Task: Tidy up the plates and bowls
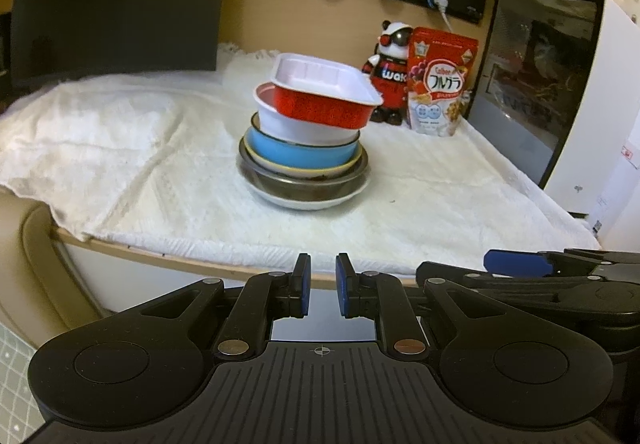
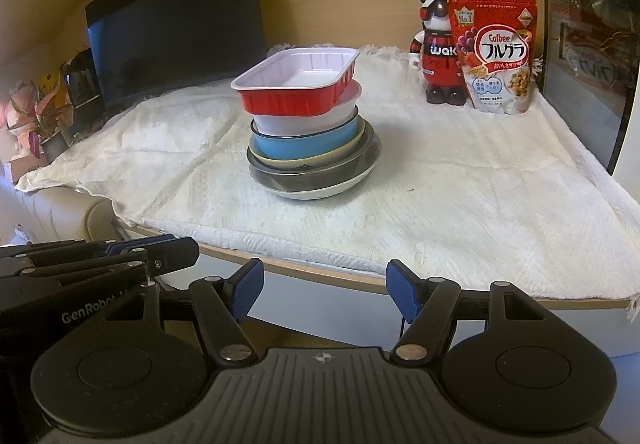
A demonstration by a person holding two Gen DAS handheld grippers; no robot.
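A stack of dishes stands mid-table on a white cloth (image 1: 120,147). From the bottom: a white plate (image 1: 304,201), a steel bowl (image 1: 304,185), a yellow-rimmed bowl, a blue bowl (image 1: 296,153), a white bowl (image 1: 296,125) and a red foil tray (image 1: 324,91) tilted on top. The stack also shows in the right wrist view (image 2: 308,131), with the red tray (image 2: 296,83) on top. My left gripper (image 1: 323,286) is nearly closed with a narrow gap, empty, in front of the table edge. My right gripper (image 2: 325,290) is open and empty, also short of the edge.
A panda figure (image 1: 390,75) and a red cereal bag (image 1: 440,79) stand at the back right, beside a glass-door appliance (image 1: 540,75). A dark monitor (image 1: 116,7) stands at the back left. The wooden table edge (image 2: 320,272) runs just ahead of both grippers.
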